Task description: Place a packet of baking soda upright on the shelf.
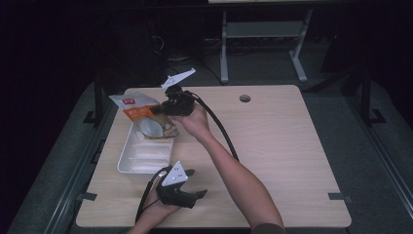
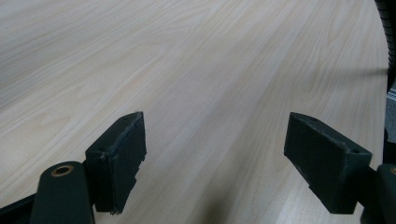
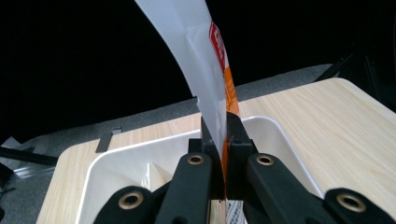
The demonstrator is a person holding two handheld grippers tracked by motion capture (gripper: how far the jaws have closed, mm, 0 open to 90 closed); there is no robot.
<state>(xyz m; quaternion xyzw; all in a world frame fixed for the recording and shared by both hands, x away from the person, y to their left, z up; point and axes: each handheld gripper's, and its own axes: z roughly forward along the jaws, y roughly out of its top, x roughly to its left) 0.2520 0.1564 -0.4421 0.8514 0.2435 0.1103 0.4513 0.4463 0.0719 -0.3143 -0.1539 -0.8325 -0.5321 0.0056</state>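
Two grippers are at work over a pale wooden table (image 1: 272, 146). From the high view, the right gripper (image 1: 163, 108) is held out over the far left part of the tabletop, its black jaws closed flat on a snack packet (image 1: 143, 114), white at the top with a red label and an orange band, and with a clear window lower down. The packet hangs from the fingertips and tilts away to their left, directly above a white tray (image 1: 127, 163) that sits on the table beneath them; whether its lower edge touches the tray cannot be told from above. The right gripper view adds what the overhead camera cannot: the two fingers (image 3: 239, 140) press on the packet (image 3: 205, 93) from either side, the thin film rises from between them in a curve, and the tray's rounded rim (image 3: 93, 163) lies just past and below the fingertips, with the table's far edge and dark floor beyond. The left gripper (image 1: 195, 183) rests low near the person's edge of the table, well apart from the tray and the packet. Seen from above its jaws look spread; the left gripper view settles it, showing both black fingers (image 2: 119, 163) standing wide apart with nothing between them except bare wood grain, and a stretch of black cable (image 2: 388, 42) off to one side.
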